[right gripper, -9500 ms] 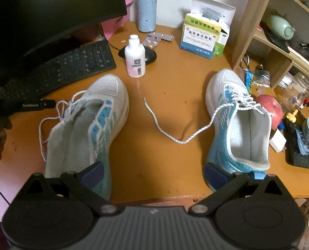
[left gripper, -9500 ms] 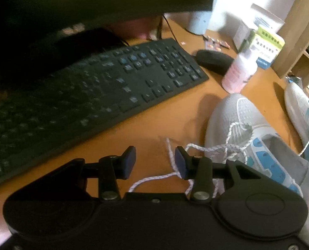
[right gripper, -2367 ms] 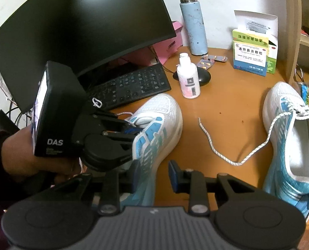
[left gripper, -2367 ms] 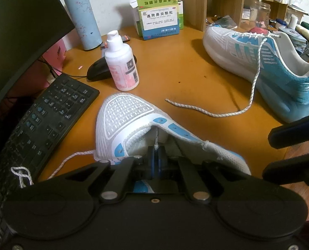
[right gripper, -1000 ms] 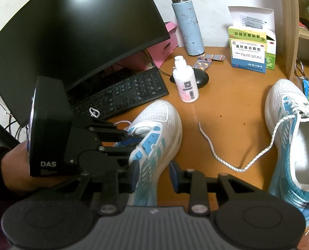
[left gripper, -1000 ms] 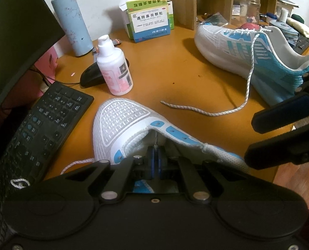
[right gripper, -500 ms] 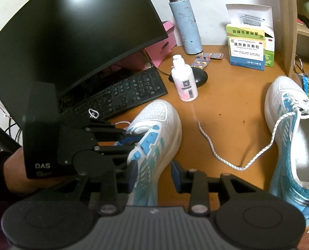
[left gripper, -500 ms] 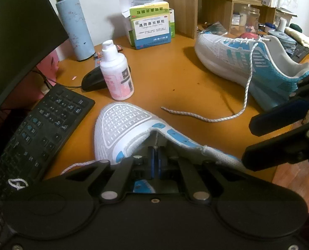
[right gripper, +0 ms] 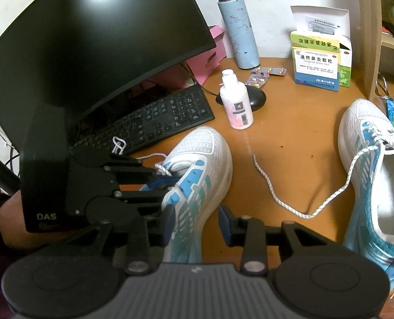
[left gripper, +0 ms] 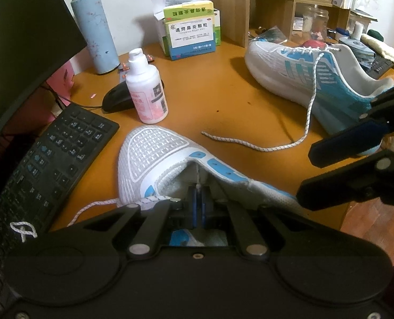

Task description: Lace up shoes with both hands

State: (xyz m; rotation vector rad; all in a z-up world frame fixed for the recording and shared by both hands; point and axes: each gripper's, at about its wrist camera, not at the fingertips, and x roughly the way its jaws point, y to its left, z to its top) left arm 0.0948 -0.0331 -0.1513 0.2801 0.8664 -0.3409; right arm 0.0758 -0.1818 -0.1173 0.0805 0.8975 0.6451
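The near white-and-blue shoe (left gripper: 154,151) (right gripper: 199,154) lies toe-away on the orange desk. My left gripper (left gripper: 198,207) (right gripper: 170,182) reaches into its throat and is shut on a thin strand of its white lace (left gripper: 197,178). The rest of that lace trails left, and its knotted end (left gripper: 22,230) (right gripper: 118,143) rests on the keyboard. My right gripper (right gripper: 196,226) (left gripper: 307,178) is open. It straddles the shoe's rear flank, with its right pad standing clear of the shoe. The second shoe (left gripper: 303,79) (right gripper: 369,159) lies to the right, its loose lace (left gripper: 250,146) (right gripper: 276,199) stretched across the desk.
A black keyboard (right gripper: 165,117) and a monitor (right gripper: 90,53) are on the left. A white bottle (left gripper: 146,90), a mouse (right gripper: 255,98), a blue flask (right gripper: 239,32) and a medicine box (left gripper: 191,34) stand behind the shoes. A cluttered wooden shelf (left gripper: 276,5) rises at the right.
Since the oldest frames my left gripper has shut on the lace inside the near shoe and my right gripper has come to that shoe's flank. In the last second its jaws widened slightly.
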